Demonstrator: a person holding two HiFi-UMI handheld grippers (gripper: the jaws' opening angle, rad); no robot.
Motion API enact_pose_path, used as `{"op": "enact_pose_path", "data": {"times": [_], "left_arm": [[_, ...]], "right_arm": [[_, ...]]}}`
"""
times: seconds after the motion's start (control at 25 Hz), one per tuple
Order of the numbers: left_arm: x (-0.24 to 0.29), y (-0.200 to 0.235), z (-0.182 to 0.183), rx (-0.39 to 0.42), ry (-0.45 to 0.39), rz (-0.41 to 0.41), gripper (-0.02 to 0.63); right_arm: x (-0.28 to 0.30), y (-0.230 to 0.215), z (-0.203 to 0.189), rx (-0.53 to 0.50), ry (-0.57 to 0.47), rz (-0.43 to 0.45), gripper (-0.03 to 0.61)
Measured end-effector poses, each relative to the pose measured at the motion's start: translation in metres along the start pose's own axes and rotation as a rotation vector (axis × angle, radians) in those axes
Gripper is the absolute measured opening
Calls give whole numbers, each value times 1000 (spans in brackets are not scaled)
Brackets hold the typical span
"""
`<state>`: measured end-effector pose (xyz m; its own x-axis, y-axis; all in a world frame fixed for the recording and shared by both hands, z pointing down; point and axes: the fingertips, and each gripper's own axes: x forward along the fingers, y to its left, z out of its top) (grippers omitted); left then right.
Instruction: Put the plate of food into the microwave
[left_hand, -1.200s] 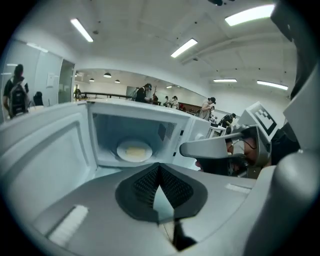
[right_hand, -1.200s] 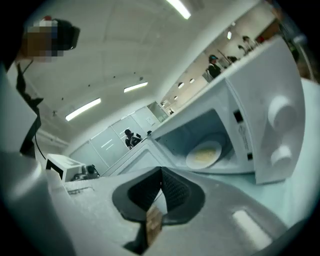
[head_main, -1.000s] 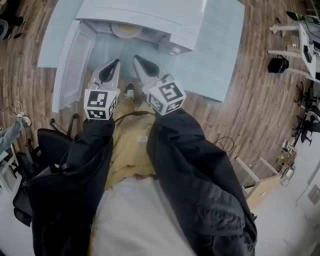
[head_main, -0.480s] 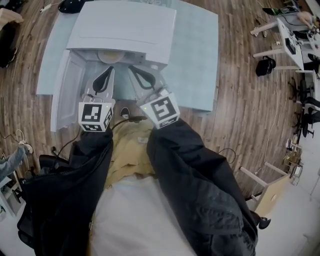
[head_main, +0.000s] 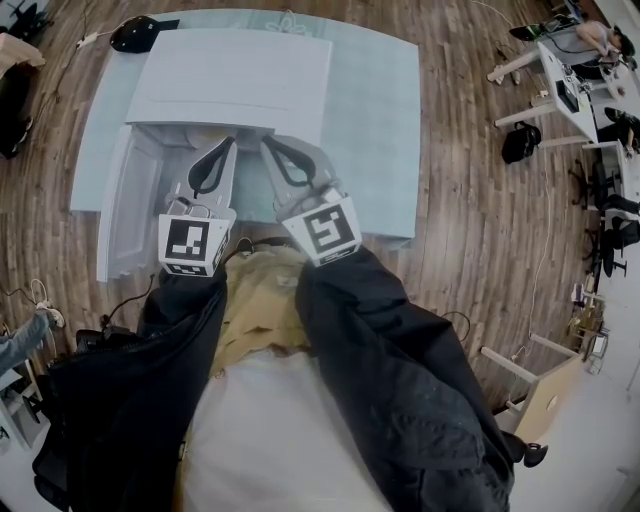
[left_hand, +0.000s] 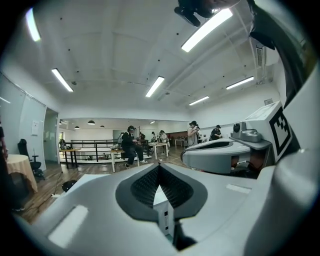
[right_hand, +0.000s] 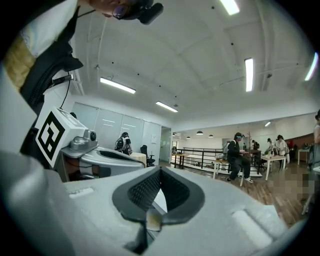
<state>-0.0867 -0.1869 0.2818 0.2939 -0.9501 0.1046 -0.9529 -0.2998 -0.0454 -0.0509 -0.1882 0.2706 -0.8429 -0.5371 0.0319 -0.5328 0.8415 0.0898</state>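
A white microwave (head_main: 235, 75) stands on a pale blue table (head_main: 375, 120), its door (head_main: 125, 210) swung open to the left. Its top hides the cavity and the plate of food in the head view. My left gripper (head_main: 228, 142) and right gripper (head_main: 268, 142) are side by side, both shut and empty, tips at the microwave's front edge. In the left gripper view the left gripper (left_hand: 159, 167) has its jaws together. The right gripper (right_hand: 160, 172) is shut too; a pale yellowish patch (right_hand: 152, 220) shows through the gap below its tips.
A black object (head_main: 135, 32) lies by the table's far left corner. Desks with people (head_main: 570, 80) stand at the right, a wooden frame (head_main: 530, 380) lower right. Wooden floor surrounds the table. A cable (head_main: 120, 300) lies near my left side.
The head view has tilted, so the microwave top now covers the cavity and the yellowish plate seen earlier. Both grippers stayed shut and reach slightly closer to the microwave front.
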Motion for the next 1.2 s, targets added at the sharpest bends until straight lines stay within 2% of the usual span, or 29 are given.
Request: {"op": "enact_pose_path", "data": {"times": [0.12,0.36,0.6,1.2], "left_arm": [[1,1,-4,7,20,2,-5],[-2,-1,-15,-12,37,-3,-5],[14,-12,-12,-21,56,-13,-5],[8,-6,-18,-25,79,-19,-3]], "right_arm": [[-1,-2,6,-13,-13,-17,-6],[-4,-1,-7,-20,12,-30,-6],[-10,-18,-5,-23,20,-38,-6],[-5,-8,-10,-18,43,-43,-6]]}}
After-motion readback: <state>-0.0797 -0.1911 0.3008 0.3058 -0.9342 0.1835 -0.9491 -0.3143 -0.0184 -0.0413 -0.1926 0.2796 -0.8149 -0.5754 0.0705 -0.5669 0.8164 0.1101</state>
